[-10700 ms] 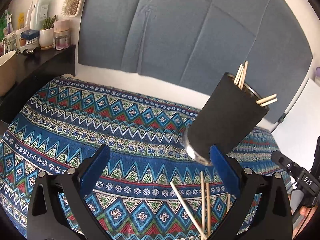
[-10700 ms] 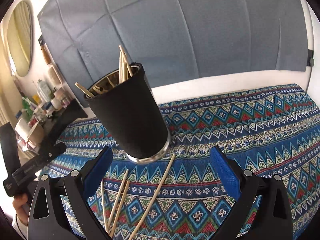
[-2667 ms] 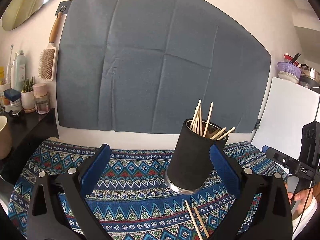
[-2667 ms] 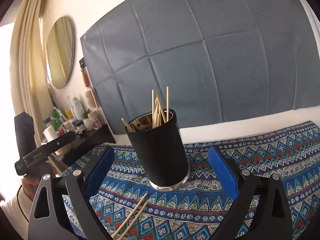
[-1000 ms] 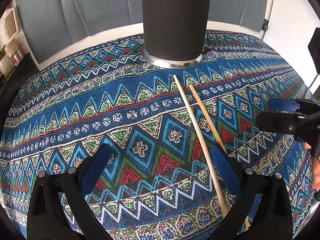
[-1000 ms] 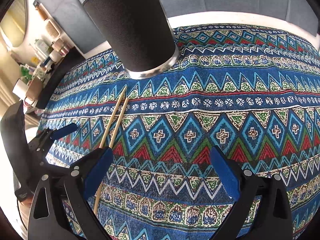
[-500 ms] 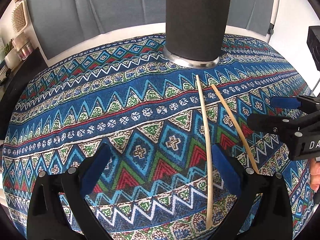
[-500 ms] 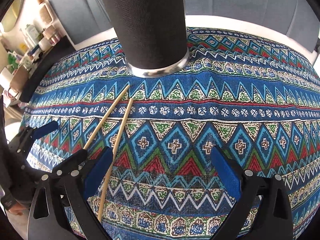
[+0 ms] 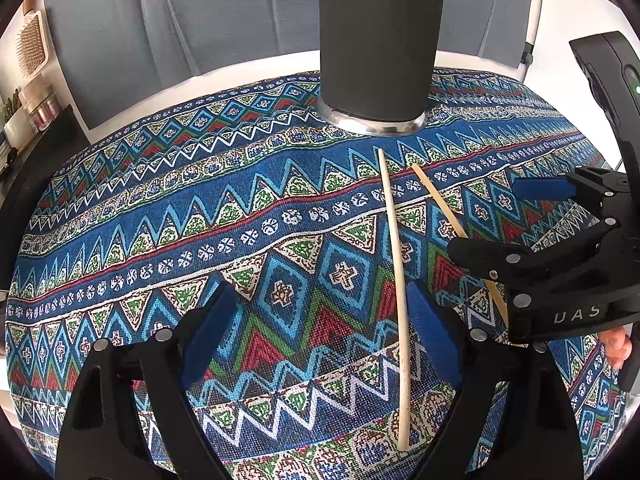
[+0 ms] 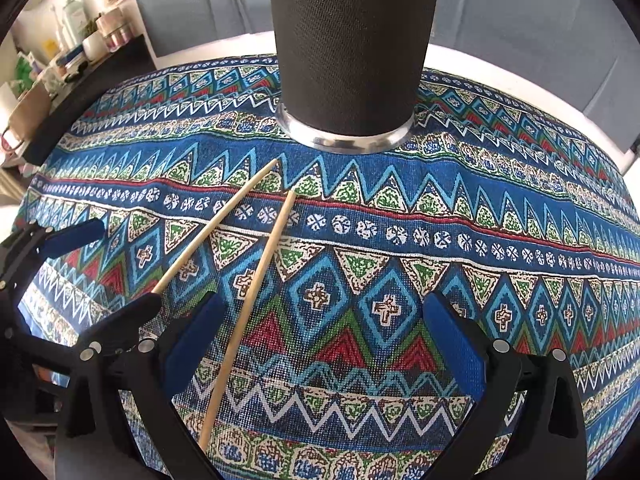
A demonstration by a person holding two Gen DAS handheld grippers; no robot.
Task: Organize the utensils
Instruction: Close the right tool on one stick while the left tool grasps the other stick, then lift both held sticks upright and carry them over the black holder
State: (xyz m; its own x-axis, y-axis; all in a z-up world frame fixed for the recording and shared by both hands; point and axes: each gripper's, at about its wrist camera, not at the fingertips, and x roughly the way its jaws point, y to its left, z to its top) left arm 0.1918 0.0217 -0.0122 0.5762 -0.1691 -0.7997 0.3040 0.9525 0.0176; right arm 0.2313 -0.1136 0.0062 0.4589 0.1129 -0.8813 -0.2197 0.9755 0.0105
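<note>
In the left wrist view, the left gripper [image 9: 320, 332] hangs over the patterned cloth [image 9: 160, 240] with its jaws closing from their widest spread of a second ago. One chopstick [image 9: 394, 280] lies between the blue pads, hard by the right-hand one, but neither pad presses on it yet. The stick runs from near the foot of the black cup [image 9: 380, 40] at the far side down toward the near edge. A second chopstick [image 9: 438, 204] lies just to its right, and its near half is hidden under the right gripper [image 9: 500, 216], which has swung in from the right over the last second. In the right wrist view, that gripper's jaws stand wide apart and grip nothing. The second chopstick slants between them just inside the left pad, still flat on the cloth. The first stick lies farther left, with its near end under the left gripper. Several more sticks lay here about ten seconds ago, and only these two now remain outside the cup, so the tidying looks almost done. Each claw seems lined up on its own stick, and the left has begun its pinch first.
</note>
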